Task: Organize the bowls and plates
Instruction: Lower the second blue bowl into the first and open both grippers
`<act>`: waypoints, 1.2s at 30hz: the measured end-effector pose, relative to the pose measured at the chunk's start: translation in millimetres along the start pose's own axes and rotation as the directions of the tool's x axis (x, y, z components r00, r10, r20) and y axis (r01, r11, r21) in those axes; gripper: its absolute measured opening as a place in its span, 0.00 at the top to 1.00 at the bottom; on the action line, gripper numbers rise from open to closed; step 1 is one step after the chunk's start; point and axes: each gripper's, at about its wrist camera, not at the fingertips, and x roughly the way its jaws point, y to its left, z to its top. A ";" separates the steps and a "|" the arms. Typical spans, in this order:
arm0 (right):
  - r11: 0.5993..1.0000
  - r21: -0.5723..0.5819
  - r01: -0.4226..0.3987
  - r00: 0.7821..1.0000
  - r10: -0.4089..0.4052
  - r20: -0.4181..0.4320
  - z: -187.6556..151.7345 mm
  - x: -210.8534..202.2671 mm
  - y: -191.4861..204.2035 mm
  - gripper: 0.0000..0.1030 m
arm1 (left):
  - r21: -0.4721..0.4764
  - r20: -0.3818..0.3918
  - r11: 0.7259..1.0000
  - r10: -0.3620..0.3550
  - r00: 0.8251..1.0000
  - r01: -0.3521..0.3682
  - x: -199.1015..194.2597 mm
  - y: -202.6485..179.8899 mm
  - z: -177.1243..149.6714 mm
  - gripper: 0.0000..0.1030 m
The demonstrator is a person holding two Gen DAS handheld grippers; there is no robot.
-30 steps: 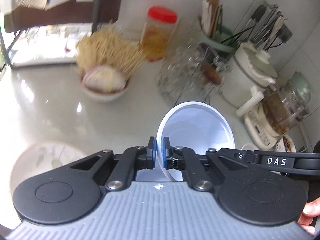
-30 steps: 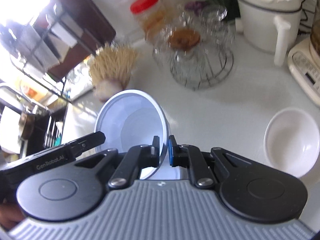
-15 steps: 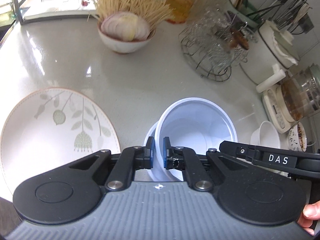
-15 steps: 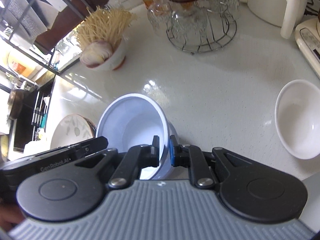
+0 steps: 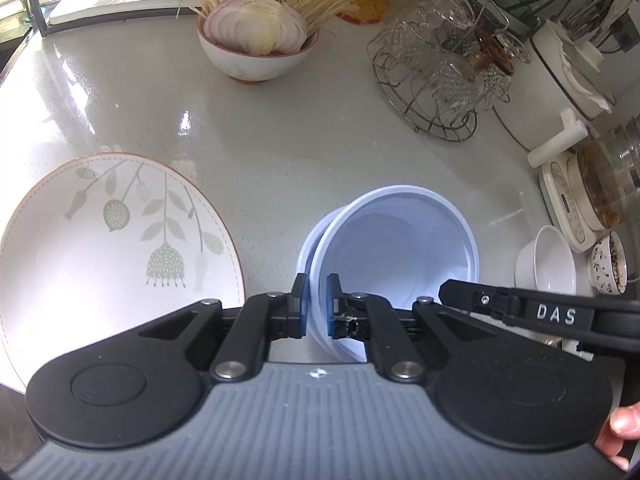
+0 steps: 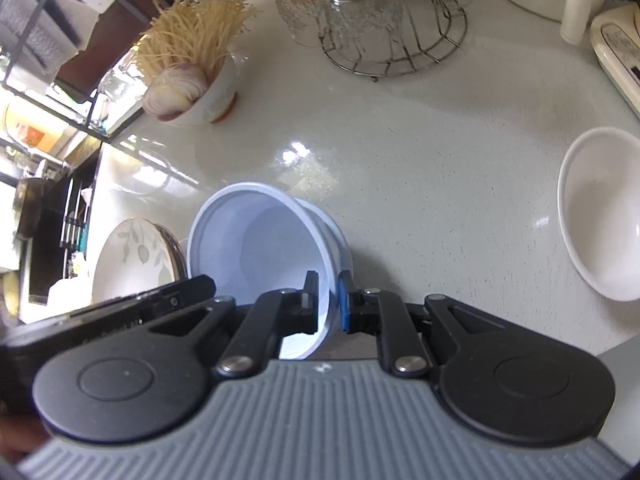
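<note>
A pale blue bowl (image 5: 400, 248) hangs low over the grey counter, held by both grippers on opposite sides of its rim. My left gripper (image 5: 317, 304) is shut on the near left rim. In the right wrist view the same blue bowl (image 6: 260, 240) is pinched at its right rim by my right gripper (image 6: 329, 304), also shut. A second pale blue rim shows just under the bowl; whether they touch I cannot tell. A large white plate with a leaf pattern (image 5: 100, 248) lies to the left. A small white bowl (image 6: 600, 212) sits to the right.
At the back stand a bowl of sliced onion and noodles (image 5: 256, 48), a wire rack of glass cups (image 5: 436, 76), a white pot (image 5: 560, 80) and a kettle on a base (image 5: 592, 196). A small patterned cup (image 5: 610, 264) stands by the white bowl. A fingertip (image 5: 620, 428) shows at lower right.
Both grippers have come down together with the blue bowl and tipped further downward. The plate and the white bowl have come into fuller view.
</note>
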 end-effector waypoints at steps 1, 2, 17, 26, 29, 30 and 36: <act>1.000 0.004 -0.001 1.000 0.001 -0.003 -0.1 0.0 -0.2 0.86 | 0.003 -0.003 1.000 0.002 1.000 -0.002 -0.3 -0.1 -0.8 0.91; 1.000 0.006 -0.007 1.000 0.007 -0.006 0.0 -0.1 -0.1 0.81 | 0.003 -0.006 1.000 0.000 1.000 0.000 0.4 0.2 -0.3 0.87; 1.000 0.000 -0.029 0.987 0.029 0.157 4.4 -35.8 5.4 0.59 | 0.094 0.087 0.996 -0.007 0.996 -0.001 -29.8 -6.7 11.7 0.74; 1.000 0.000 -0.003 0.946 0.003 0.325 1.8 -81.0 14.4 0.59 | 0.207 0.183 0.975 -0.115 0.976 0.077 -73.9 -29.5 26.8 0.74; 1.000 0.015 0.009 0.927 -0.014 0.375 -1.5 -94.4 15.2 0.59 | 0.267 0.209 0.961 -0.134 0.969 0.075 -87.2 -39.6 27.7 0.74; 1.000 0.020 0.015 0.921 -0.021 0.389 -2.6 -98.2 15.6 0.59 | 0.284 0.215 0.956 -0.140 0.966 0.076 -90.9 -42.0 27.7 0.74; 0.998 0.061 0.030 0.887 -0.055 0.459 -13.4 -120.1 17.5 0.59 | 0.340 0.226 0.933 -0.202 0.953 0.117 -106.1 -48.5 31.7 0.74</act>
